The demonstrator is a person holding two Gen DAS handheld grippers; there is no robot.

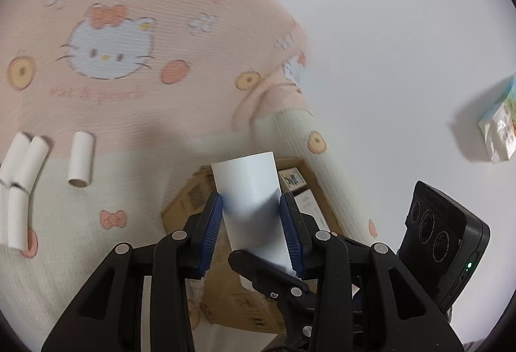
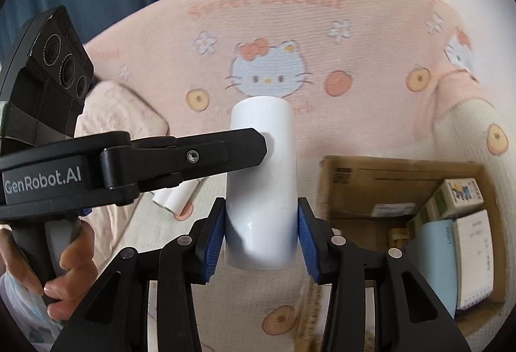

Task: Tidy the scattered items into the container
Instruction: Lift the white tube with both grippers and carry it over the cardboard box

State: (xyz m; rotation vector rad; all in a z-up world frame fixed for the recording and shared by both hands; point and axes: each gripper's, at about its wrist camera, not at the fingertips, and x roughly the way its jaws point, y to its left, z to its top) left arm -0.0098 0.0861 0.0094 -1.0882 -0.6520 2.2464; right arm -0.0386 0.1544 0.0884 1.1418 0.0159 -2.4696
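Both grippers hold one white tube. In the left wrist view my left gripper [image 1: 251, 223] is shut on the white tube [image 1: 250, 190], above the open cardboard box [image 1: 183, 206]. In the right wrist view my right gripper [image 2: 260, 232] is shut on the same tube [image 2: 262, 177], and a finger of the left gripper [image 2: 225, 148] presses its left side. The cardboard box [image 2: 354, 187] lies to the right, with small packets and a booklet inside. Several more white tubes [image 1: 80, 158] lie on the blanket to the left; two also show in the right wrist view [image 2: 175, 197].
A pink and cream Hello Kitty blanket [image 1: 113, 94] covers the surface. A small printed packet [image 1: 500, 126] lies on the white surface to the right. A person's hand [image 2: 71, 261] holds the left gripper's handle.
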